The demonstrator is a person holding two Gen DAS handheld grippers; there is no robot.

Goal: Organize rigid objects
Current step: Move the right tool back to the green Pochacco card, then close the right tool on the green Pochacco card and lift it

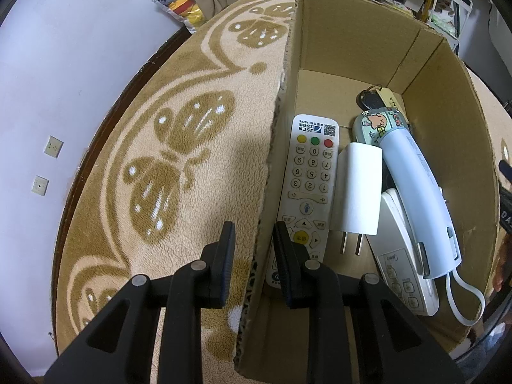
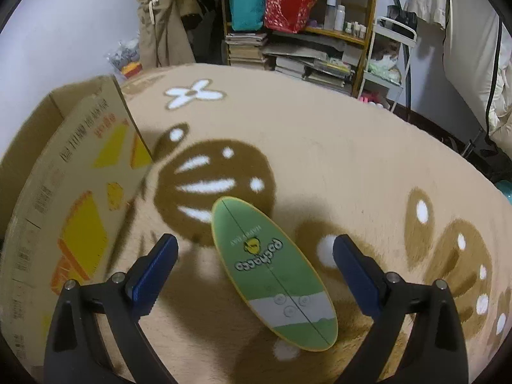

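Observation:
A cardboard box (image 1: 352, 41) stands on a tan fleece blanket (image 1: 192, 134). Inside lie a white JSCN remote (image 1: 308, 179), a white charger plug (image 1: 360, 201), a pale blue handheld device (image 1: 412, 185), a white Midea remote (image 1: 403, 272) beneath it, and keys with a tag (image 1: 374, 97). My left gripper (image 1: 256, 236) straddles the box's left wall, one finger outside and one inside, shut on it. A green oval Pochacco case (image 2: 272, 272) lies on the blanket. Around it stands my right gripper (image 2: 256, 249), open, with both blue pads apart from the case.
In the right wrist view the box's printed outer side (image 2: 64, 192) rises at the left. Shelves with books and bags (image 2: 288, 32) stand behind the blanket. A plastic bag of toys (image 1: 179, 0) lies past the blanket's far edge, by the white wall.

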